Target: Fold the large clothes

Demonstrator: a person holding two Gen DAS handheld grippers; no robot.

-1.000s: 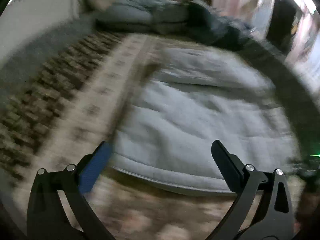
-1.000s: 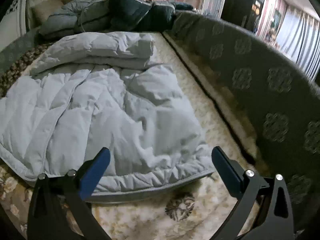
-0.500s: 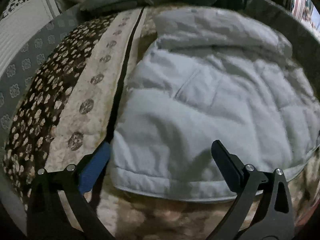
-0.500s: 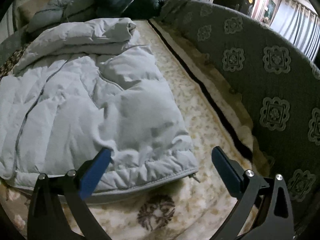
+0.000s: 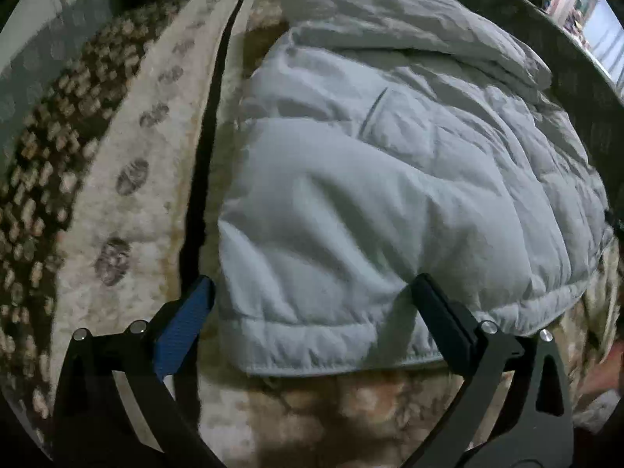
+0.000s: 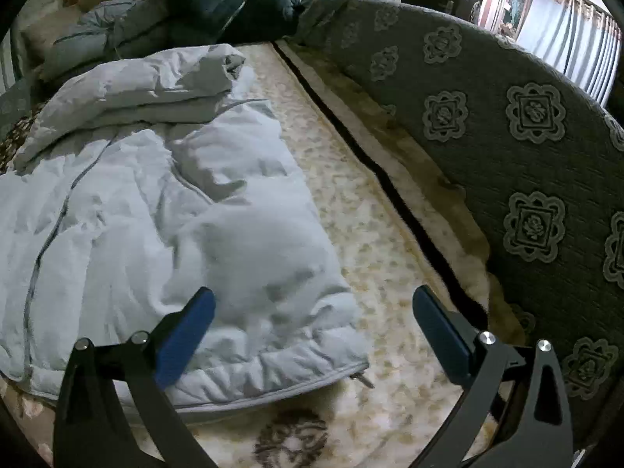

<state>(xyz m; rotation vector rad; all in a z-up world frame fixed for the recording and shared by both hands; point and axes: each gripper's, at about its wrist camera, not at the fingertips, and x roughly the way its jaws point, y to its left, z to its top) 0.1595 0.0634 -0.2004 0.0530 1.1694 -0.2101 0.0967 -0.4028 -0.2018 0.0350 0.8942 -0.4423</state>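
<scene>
A pale grey padded jacket (image 5: pixel 390 179) lies spread flat on a cream patterned rug (image 5: pixel 128 210), its hem toward both cameras and its upper part folded over itself at the far end (image 6: pixel 156 82).

Left wrist view: the left gripper (image 5: pixel 312 292) hangs low over the jacket's near left hem corner. Its jaws stand wide apart and hold nothing. The blue-padded finger (image 5: pixel 183 327) lies just outside the jacket's left edge, over a dark stripe in the rug. The black finger (image 5: pixel 440 319) lies over the hem; whether it touches the fabric cannot be told. A brown spotted band (image 5: pixel 43 179) borders the rug's left edge.

Right wrist view: the right gripper (image 6: pixel 314 304) hovers above the jacket's near right hem corner (image 6: pixel 343 355), jaws likewise wide apart and empty. Its left finger (image 6: pixel 183 335) is over the jacket; its right finger (image 6: pixel 440 335) is over bare rug (image 6: pixel 370 234). A zip pull (image 6: pixel 362 379) projects from the hem corner onto the rug. A grey upholstered sofa back with floral medallions (image 6: pixel 534 202) runs along the rug's right edge. Darker padded garments (image 6: pixel 187 11) are piled at the rug's far end, beyond the jacket. Curtains (image 6: pixel 569 35) show at upper right.
</scene>
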